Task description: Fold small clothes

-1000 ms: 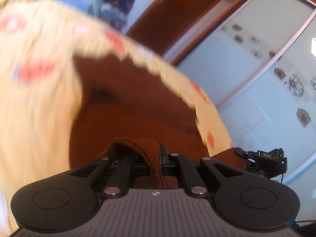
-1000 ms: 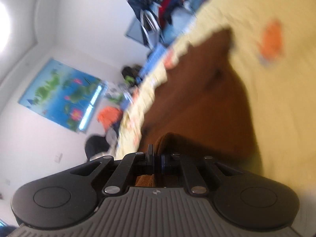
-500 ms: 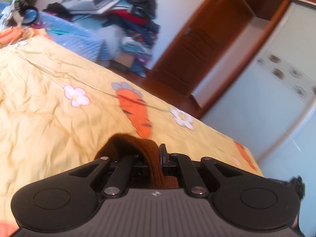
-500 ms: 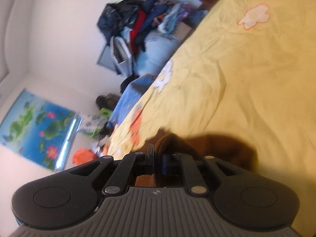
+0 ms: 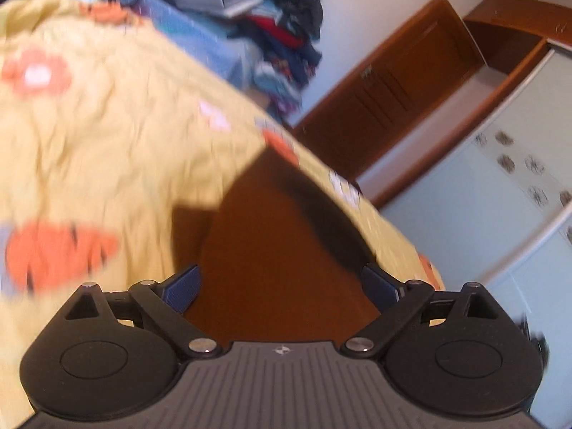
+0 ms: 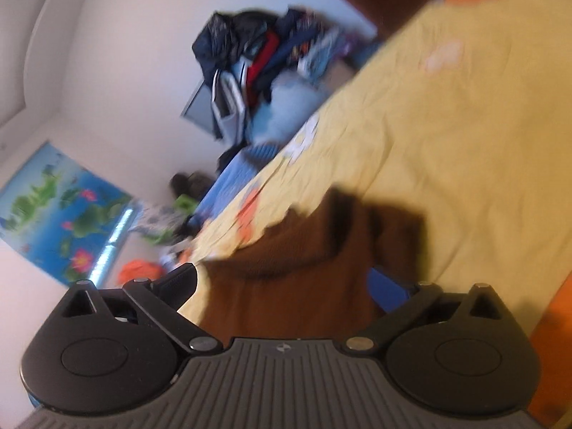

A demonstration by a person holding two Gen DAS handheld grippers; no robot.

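A brown knitted garment (image 5: 271,250) lies on the yellow bedspread (image 5: 107,150), right in front of my left gripper (image 5: 280,286), whose jaws stand wide open with the cloth between and below them. In the right wrist view the same brown garment (image 6: 304,271) lies before my right gripper (image 6: 282,282), also wide open and holding nothing. Both views are blurred by motion.
The bedspread (image 6: 464,136) has carrot and flower prints. A pile of clothes (image 5: 271,32) sits past the bed's far end, also in the right wrist view (image 6: 264,57). A wooden door (image 5: 389,107) and a sliding wardrobe (image 5: 500,193) stand to the right.
Both grippers were shut on the brown garment and have opened, letting it go. The garment now lies on the bedspread in front of them.
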